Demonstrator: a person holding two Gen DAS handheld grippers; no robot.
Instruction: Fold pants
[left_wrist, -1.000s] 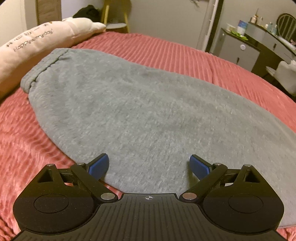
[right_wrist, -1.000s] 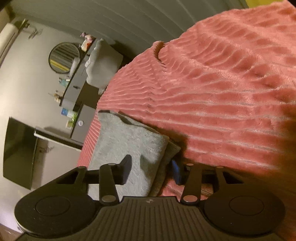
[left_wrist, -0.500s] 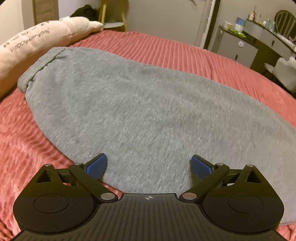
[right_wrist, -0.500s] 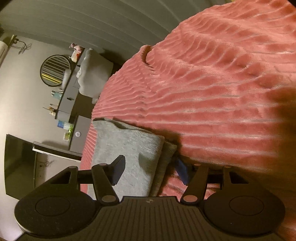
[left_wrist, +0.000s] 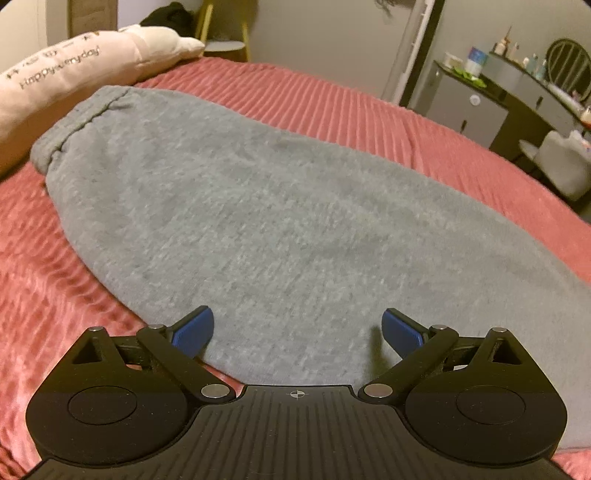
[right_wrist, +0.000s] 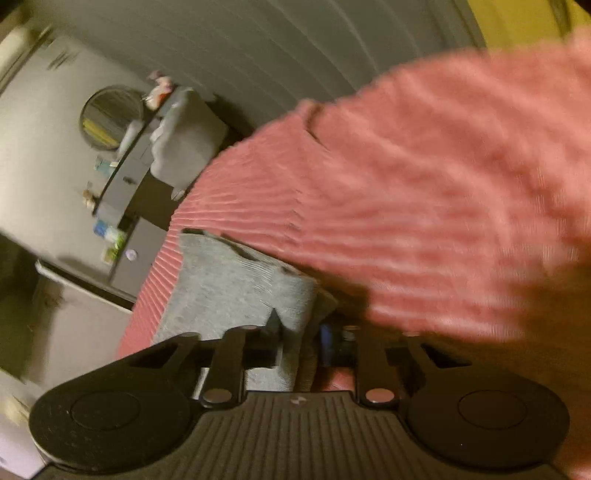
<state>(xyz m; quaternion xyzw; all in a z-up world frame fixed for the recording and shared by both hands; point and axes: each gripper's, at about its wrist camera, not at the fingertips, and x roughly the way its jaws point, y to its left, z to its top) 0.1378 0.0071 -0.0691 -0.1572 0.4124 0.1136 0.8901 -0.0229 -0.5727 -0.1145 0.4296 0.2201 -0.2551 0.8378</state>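
Grey sweatpants (left_wrist: 288, 229) lie flat and lengthwise on the red ribbed bedspread (left_wrist: 332, 103), waistband at the far left by the pillow. My left gripper (left_wrist: 297, 330) is open and empty, its blue pads just over the pants' near edge. In the right wrist view, the folded leg end of the pants (right_wrist: 240, 280) lies on the bedspread (right_wrist: 424, 221). My right gripper (right_wrist: 299, 339) has closed on that cuff, with grey fabric pinched between its fingers. The view is blurred by motion.
A cream pillow with lettering (left_wrist: 74, 70) lies at the far left of the bed. A dark dresser with bottles and a round mirror (left_wrist: 517, 88) stands beyond the bed's right side. A grey chair (right_wrist: 184, 136) stands by it.
My right gripper's jaws have narrowed from wide open to pinching the pants' cuff, and it is moving. My left gripper has edged slightly forward over the pants and stays open.
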